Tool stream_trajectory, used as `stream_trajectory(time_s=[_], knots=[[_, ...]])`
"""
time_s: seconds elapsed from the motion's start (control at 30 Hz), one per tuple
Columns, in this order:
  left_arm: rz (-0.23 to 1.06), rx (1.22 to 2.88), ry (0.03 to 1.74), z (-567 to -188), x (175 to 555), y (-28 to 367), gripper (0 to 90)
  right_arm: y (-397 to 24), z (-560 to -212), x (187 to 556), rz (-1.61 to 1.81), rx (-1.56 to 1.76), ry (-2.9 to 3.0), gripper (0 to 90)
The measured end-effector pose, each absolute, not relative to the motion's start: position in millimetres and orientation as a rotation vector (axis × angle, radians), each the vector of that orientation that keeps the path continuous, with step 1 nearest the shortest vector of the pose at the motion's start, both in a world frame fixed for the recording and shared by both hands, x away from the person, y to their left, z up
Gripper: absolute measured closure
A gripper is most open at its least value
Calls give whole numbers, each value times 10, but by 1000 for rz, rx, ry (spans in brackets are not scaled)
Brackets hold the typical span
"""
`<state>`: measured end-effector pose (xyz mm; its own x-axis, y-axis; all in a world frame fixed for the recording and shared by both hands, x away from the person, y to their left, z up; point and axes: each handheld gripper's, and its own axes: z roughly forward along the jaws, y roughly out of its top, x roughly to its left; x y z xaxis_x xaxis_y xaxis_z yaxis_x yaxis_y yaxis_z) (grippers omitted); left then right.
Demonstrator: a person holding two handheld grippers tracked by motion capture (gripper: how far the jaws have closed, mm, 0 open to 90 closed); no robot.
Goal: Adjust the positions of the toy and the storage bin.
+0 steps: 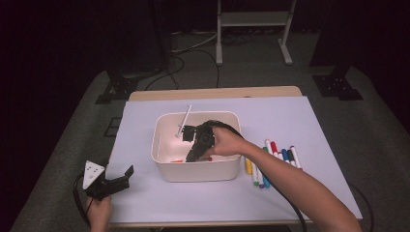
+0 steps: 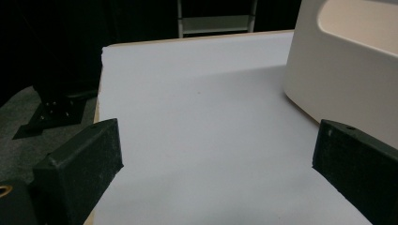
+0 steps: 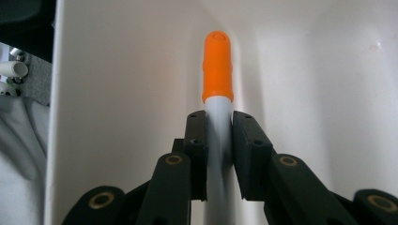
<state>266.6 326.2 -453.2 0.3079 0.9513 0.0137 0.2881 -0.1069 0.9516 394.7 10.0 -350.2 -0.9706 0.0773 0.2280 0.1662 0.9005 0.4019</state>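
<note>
Pinched hard on the grey barrel of an orange-capped marker (image 3: pixel 217 70), the right gripper (image 3: pixel 218 136) points its black jaws down inside the white bin (image 1: pixel 167 169), with the marker's cap close to the bin's inner wall. From the high view the right gripper (image 1: pixel 197 145) sits low in the bin, near its front wall, and an orange tip shows just beside it on the bin floor. Spread wide and holding nothing, the left gripper (image 2: pixel 211 154) rests at the desk's front left corner, its jaws aimed across the bare mat toward the bin's side wall (image 2: pixel 338 79); from above the left gripper (image 1: pixel 109 183) lies well apart from the work.

Going from big to small: the desk (image 1: pixel 290 193) carries a pale mat, the bin stands near its middle, and a white stick-like pen (image 1: pixel 185 118) leans on the bin's back rim. A row of markers (image 1: pixel 273 157) lies beside the bin toward the desk's right edge, partly behind the person's right forearm.

As a judgement, the job of moving markers into the bin is in its early part: the orange one is about to be let go inside, and the several coloured ones on the mat remain to be carried over.
</note>
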Motion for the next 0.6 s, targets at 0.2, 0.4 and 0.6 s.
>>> stream_trajectory(time_s=[0.2, 0.4, 0.6], knots=[[856, 1601, 1157, -4532, 2665, 3266, 5, 124, -3526, 3942, -589, -194, -2868, 756], [853, 1600, 1158, -4532, 2664, 3267, 5, 49, -3427, 3942, -646, -215, -2879, 683], [859, 1599, 1153, -4532, 2662, 3264, 6, -233, -3104, 3909, -816, -263, -2875, 652]])
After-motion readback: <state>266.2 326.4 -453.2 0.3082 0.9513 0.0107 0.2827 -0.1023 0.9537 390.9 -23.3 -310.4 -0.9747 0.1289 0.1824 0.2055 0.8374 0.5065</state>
